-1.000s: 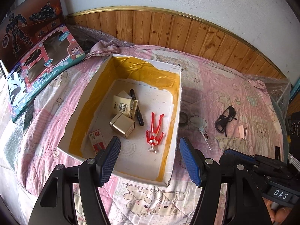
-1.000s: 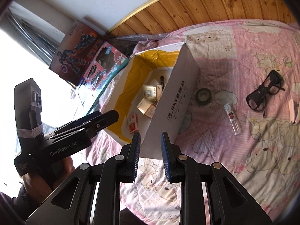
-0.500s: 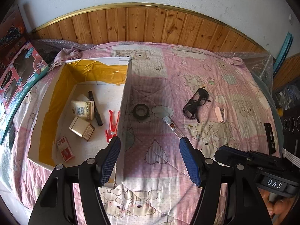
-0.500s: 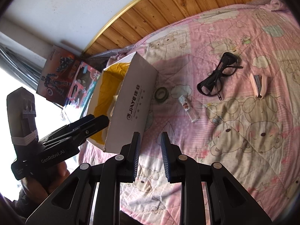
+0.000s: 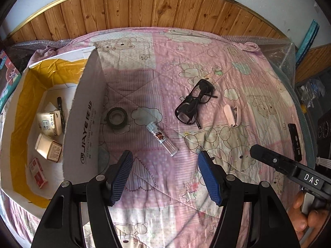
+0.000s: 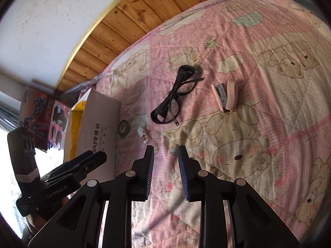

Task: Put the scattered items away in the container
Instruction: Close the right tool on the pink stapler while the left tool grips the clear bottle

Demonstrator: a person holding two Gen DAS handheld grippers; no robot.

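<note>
Both hand-held grippers, left (image 5: pixel 164 169) and right (image 6: pixel 165 167), hover spread over quilt (image 5: pixel 206 62) clutter.

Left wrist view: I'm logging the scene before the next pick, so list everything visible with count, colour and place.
cardboard box: 1, white with yellow lining, left on the quilt
small cartons: 3, cream and red, inside the box
marker: 1, black, inside the box
tape roll: 1, dark, beside the box's right wall
clear tube: 1, transparent with printed label, centre
glasses: 1, black, right of centre
stapler: 1, pink, right of the glasses
quilt: 1, pink, bear print
left hand-held gripper: 1, black with blue pads, open, bottom
right hand-held gripper: 1, black with blue pads, open
</note>
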